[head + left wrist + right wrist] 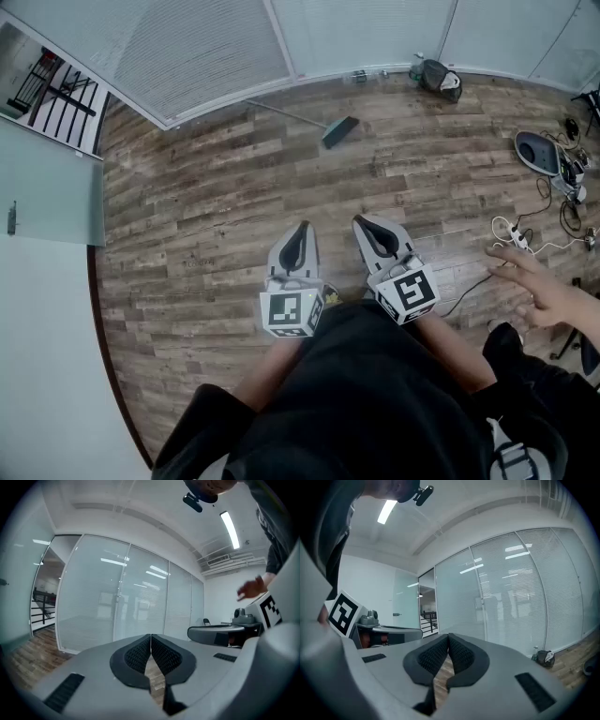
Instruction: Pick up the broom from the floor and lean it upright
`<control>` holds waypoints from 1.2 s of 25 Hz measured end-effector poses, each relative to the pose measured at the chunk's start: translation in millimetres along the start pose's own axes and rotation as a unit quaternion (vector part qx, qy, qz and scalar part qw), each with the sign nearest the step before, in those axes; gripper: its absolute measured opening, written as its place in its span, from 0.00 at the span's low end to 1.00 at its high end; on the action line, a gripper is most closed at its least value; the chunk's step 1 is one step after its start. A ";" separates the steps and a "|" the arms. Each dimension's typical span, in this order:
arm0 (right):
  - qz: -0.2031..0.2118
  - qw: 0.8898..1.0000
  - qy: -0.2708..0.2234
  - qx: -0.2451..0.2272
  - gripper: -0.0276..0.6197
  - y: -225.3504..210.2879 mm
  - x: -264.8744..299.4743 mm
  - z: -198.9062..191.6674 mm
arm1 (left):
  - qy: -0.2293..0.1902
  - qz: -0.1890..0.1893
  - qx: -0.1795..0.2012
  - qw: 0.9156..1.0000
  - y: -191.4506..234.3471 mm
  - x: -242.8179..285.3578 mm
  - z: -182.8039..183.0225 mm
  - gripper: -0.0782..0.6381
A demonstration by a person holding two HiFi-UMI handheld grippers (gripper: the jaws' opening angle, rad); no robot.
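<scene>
The broom (330,130) is seen lying on the floor (206,244) by the glass wall (197,47), well apart from both grippers. The left gripper (299,228) and right gripper (360,222) are held with jaws pressed together, empty. The broom is judged light and stiff, and is best gripped mid-handle.

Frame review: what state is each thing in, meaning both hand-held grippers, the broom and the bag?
Left hand-held gripper: shut, nothing between its jaws.
Right hand-held gripper: shut, nothing between its jaws.
Broom: lying flat on the floor near the glass wall, not yet picked up.
Bag: resting on the floor by the glass wall.
</scene>
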State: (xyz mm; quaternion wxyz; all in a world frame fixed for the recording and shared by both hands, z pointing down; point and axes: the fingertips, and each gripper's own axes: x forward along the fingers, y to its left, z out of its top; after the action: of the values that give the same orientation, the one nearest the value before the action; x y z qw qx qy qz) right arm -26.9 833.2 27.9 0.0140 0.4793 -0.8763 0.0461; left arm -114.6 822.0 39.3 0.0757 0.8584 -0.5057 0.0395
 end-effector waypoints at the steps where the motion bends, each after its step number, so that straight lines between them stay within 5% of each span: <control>1: 0.001 1.000 0.004 0.002 0.07 1.2 1.0 0.0 | 0.001 0.001 -0.002 1.000 0.7 -0.9 -0.5 0.14; 15: 0.027 0.999 0.028 0.031 0.07 12.0 46.4 -22.8 | 0.013 0.035 -0.024 0.999 50.3 -0.8 -12.3 0.14; 30: 0.015 0.998 0.024 0.047 0.07 -7.7 72.3 -26.2 | 0.010 0.019 -0.011 1.000 91.5 35.2 -6.6 0.14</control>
State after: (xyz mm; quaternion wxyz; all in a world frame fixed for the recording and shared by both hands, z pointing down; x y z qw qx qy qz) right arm -60.0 770.9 59.5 0.0119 0.4647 -0.8798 0.0990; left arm -177.5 749.1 59.1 0.0892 0.8471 -0.5219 0.0446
